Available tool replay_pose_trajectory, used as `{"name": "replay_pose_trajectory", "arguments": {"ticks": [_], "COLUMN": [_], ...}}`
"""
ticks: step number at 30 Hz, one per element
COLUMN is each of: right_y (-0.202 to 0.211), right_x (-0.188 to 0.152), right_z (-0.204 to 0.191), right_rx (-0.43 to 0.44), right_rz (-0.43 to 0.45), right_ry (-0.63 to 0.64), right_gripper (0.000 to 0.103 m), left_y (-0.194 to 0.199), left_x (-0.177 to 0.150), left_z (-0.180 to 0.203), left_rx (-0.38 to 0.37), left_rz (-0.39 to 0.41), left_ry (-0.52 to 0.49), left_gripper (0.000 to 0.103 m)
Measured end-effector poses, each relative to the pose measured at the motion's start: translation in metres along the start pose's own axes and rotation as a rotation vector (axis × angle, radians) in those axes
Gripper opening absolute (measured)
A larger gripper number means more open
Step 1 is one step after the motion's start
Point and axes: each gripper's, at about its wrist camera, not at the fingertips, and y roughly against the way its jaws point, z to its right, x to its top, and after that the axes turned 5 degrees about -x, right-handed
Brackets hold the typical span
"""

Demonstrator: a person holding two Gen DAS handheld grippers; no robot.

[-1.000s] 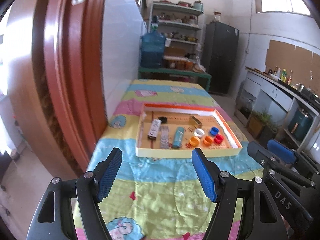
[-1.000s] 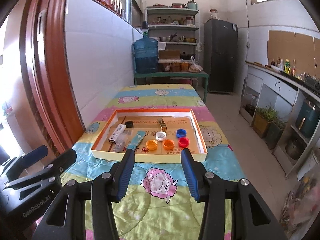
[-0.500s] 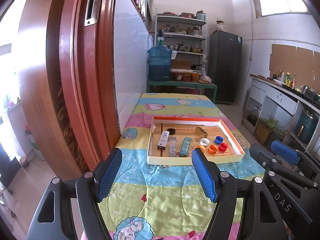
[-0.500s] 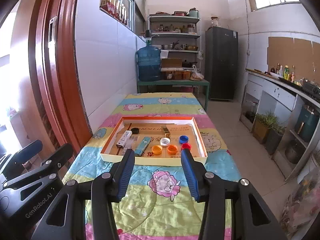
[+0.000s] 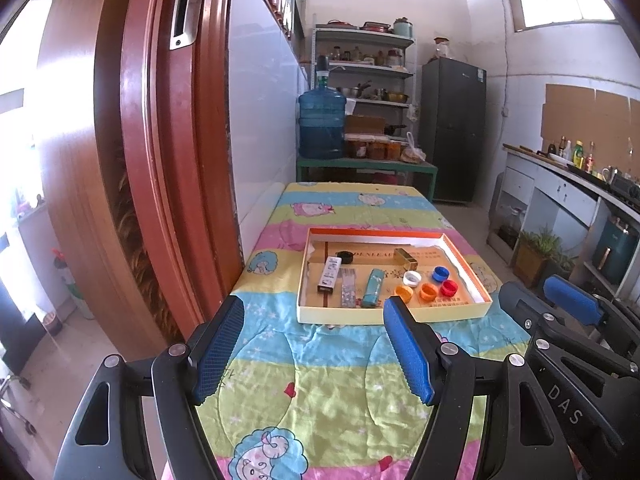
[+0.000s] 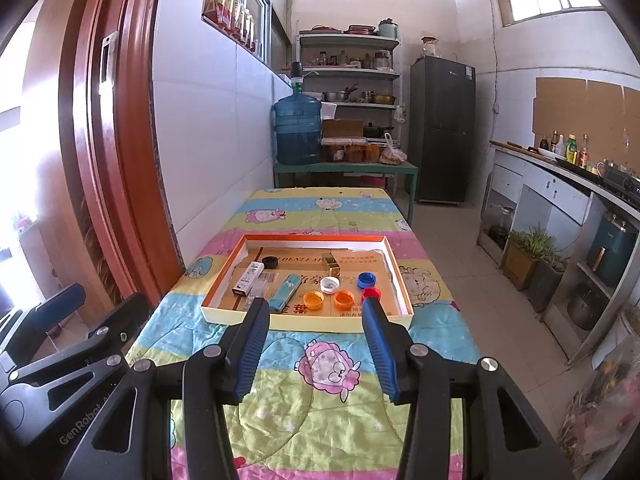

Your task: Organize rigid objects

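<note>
Two claws are hovering side by side above the near end of the desk (image 6: 320, 420), which is wearing a striped cartoon cloth. The left claw (image 5: 314, 346) is standing wide open with nothing between its blue pads, and the right claw (image 6: 316, 346) is likewise gaping empty; neither is touching anything.

The task's things are all lying inside a shallow cardboard tray (image 6: 308, 322) with an orange inner rim, sitting mid-desk, well ahead of both claws. In it, along the left side, a white-and-black box (image 6: 248, 278) is lying lengthwise, with a clear barcoded strip (image 5: 347, 289) just beside it and a teal packet (image 6: 285, 287) next over. A black cap (image 6: 270, 262) is resting near the far left corner, and a gold block (image 6: 331, 260) is sitting near the far middle. Toward the right, a cluster of bottle caps is gathering: a white cap (image 6: 329, 284), a blue cap (image 6: 367, 279), a red cap (image 6: 372, 293) and two orange caps (image 6: 313, 301) (image 6: 344, 299), each slightly apart from its neighbours.

The tray's near wall is standing between the claws and the contents. To the left, a red-brown door frame (image 5: 160, 160) is crowding the desk's edge. Beyond the desk, a blue water jug (image 6: 298, 130) is sitting on a green bench, with shelves and a dark fridge (image 6: 442, 132) behind, and potted plants (image 6: 528, 252) lining the floor at right.
</note>
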Motion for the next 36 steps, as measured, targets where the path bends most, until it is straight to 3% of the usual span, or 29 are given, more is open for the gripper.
{"name": "replay_pose_trajectory", "arguments": {"ticks": [36], "right_y": [-0.0043], "right_x": [-0.0059], "right_z": [-0.0030], "right_rx": [0.013], "right_rz": [-0.016], "right_ry": [0.001], "right_gripper": [0.048], "left_y": [-0.0013], "left_x": [-0.0072], "left_z": [0.0003], "left_rx": [-0.001], "left_rz": [-0.012], "left_ry": [0.006], "left_gripper": [0.074]}}
